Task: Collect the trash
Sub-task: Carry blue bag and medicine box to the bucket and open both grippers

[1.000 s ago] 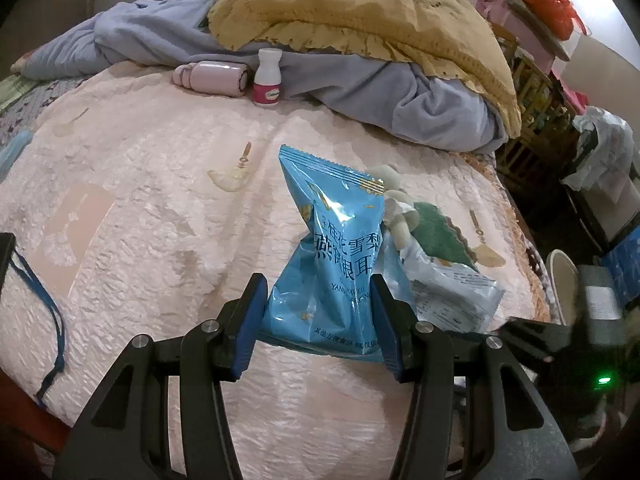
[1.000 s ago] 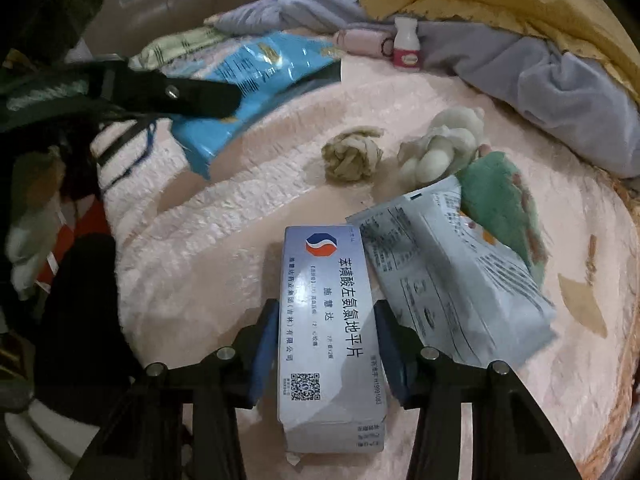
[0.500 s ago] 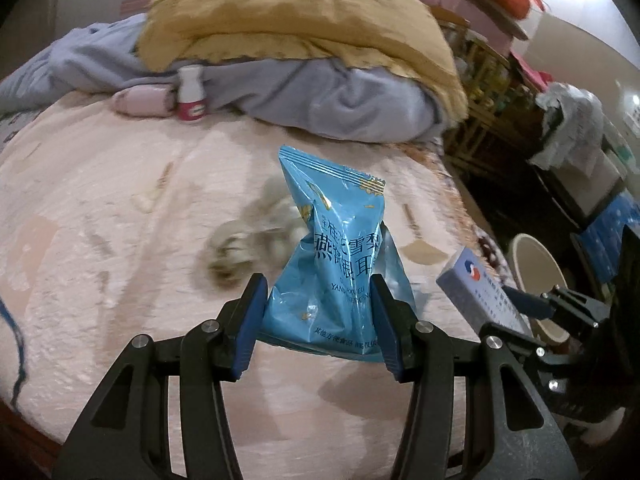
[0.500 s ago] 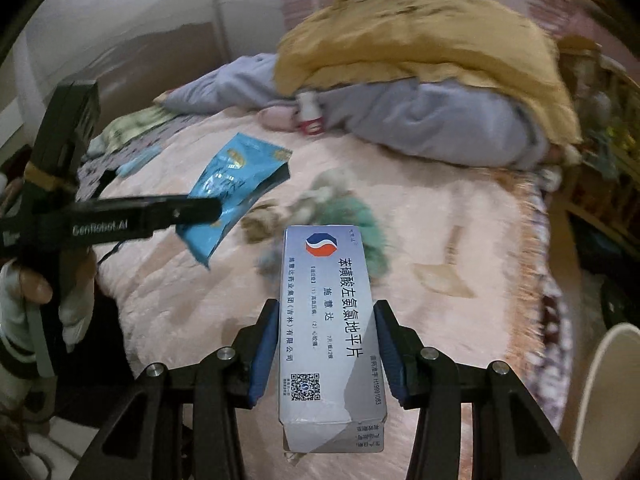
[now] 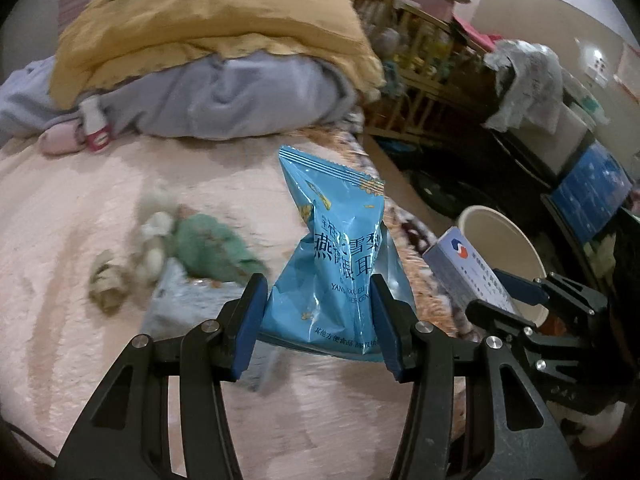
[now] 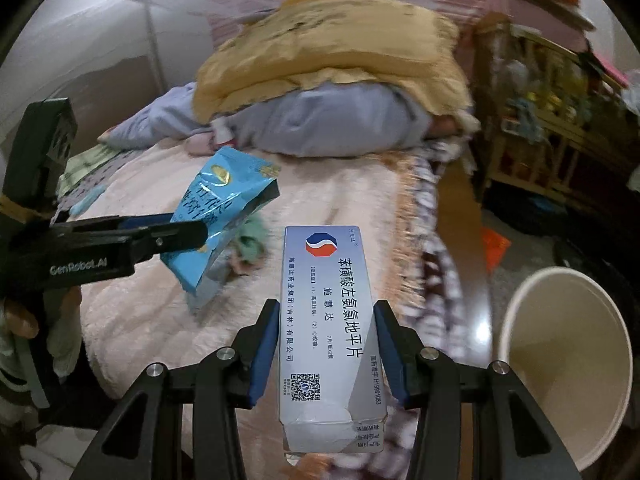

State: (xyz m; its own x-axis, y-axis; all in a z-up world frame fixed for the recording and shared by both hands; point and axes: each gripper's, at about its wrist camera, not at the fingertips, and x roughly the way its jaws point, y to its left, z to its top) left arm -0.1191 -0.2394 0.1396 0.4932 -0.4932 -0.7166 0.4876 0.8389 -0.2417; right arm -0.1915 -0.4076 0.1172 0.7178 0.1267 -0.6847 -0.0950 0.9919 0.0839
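Note:
My left gripper is shut on a blue snack bag and holds it upright above the pink bed. My right gripper is shut on a grey-white medicine box, held above the bed's right edge. The box and right gripper also show in the left wrist view, in front of a cream bin. The bin stands on the floor at the lower right in the right wrist view. The blue bag shows there at the left.
On the bed lie a crumpled paper wad, a pale toy, a green cloth and a grey packet. A yellow quilt over grey bedding, and a small bottle, lie at the back. Cluttered furniture stands right.
Both grippers have swung right with their loads, away from the bed's middle. The bin has come closer and larger in both views.

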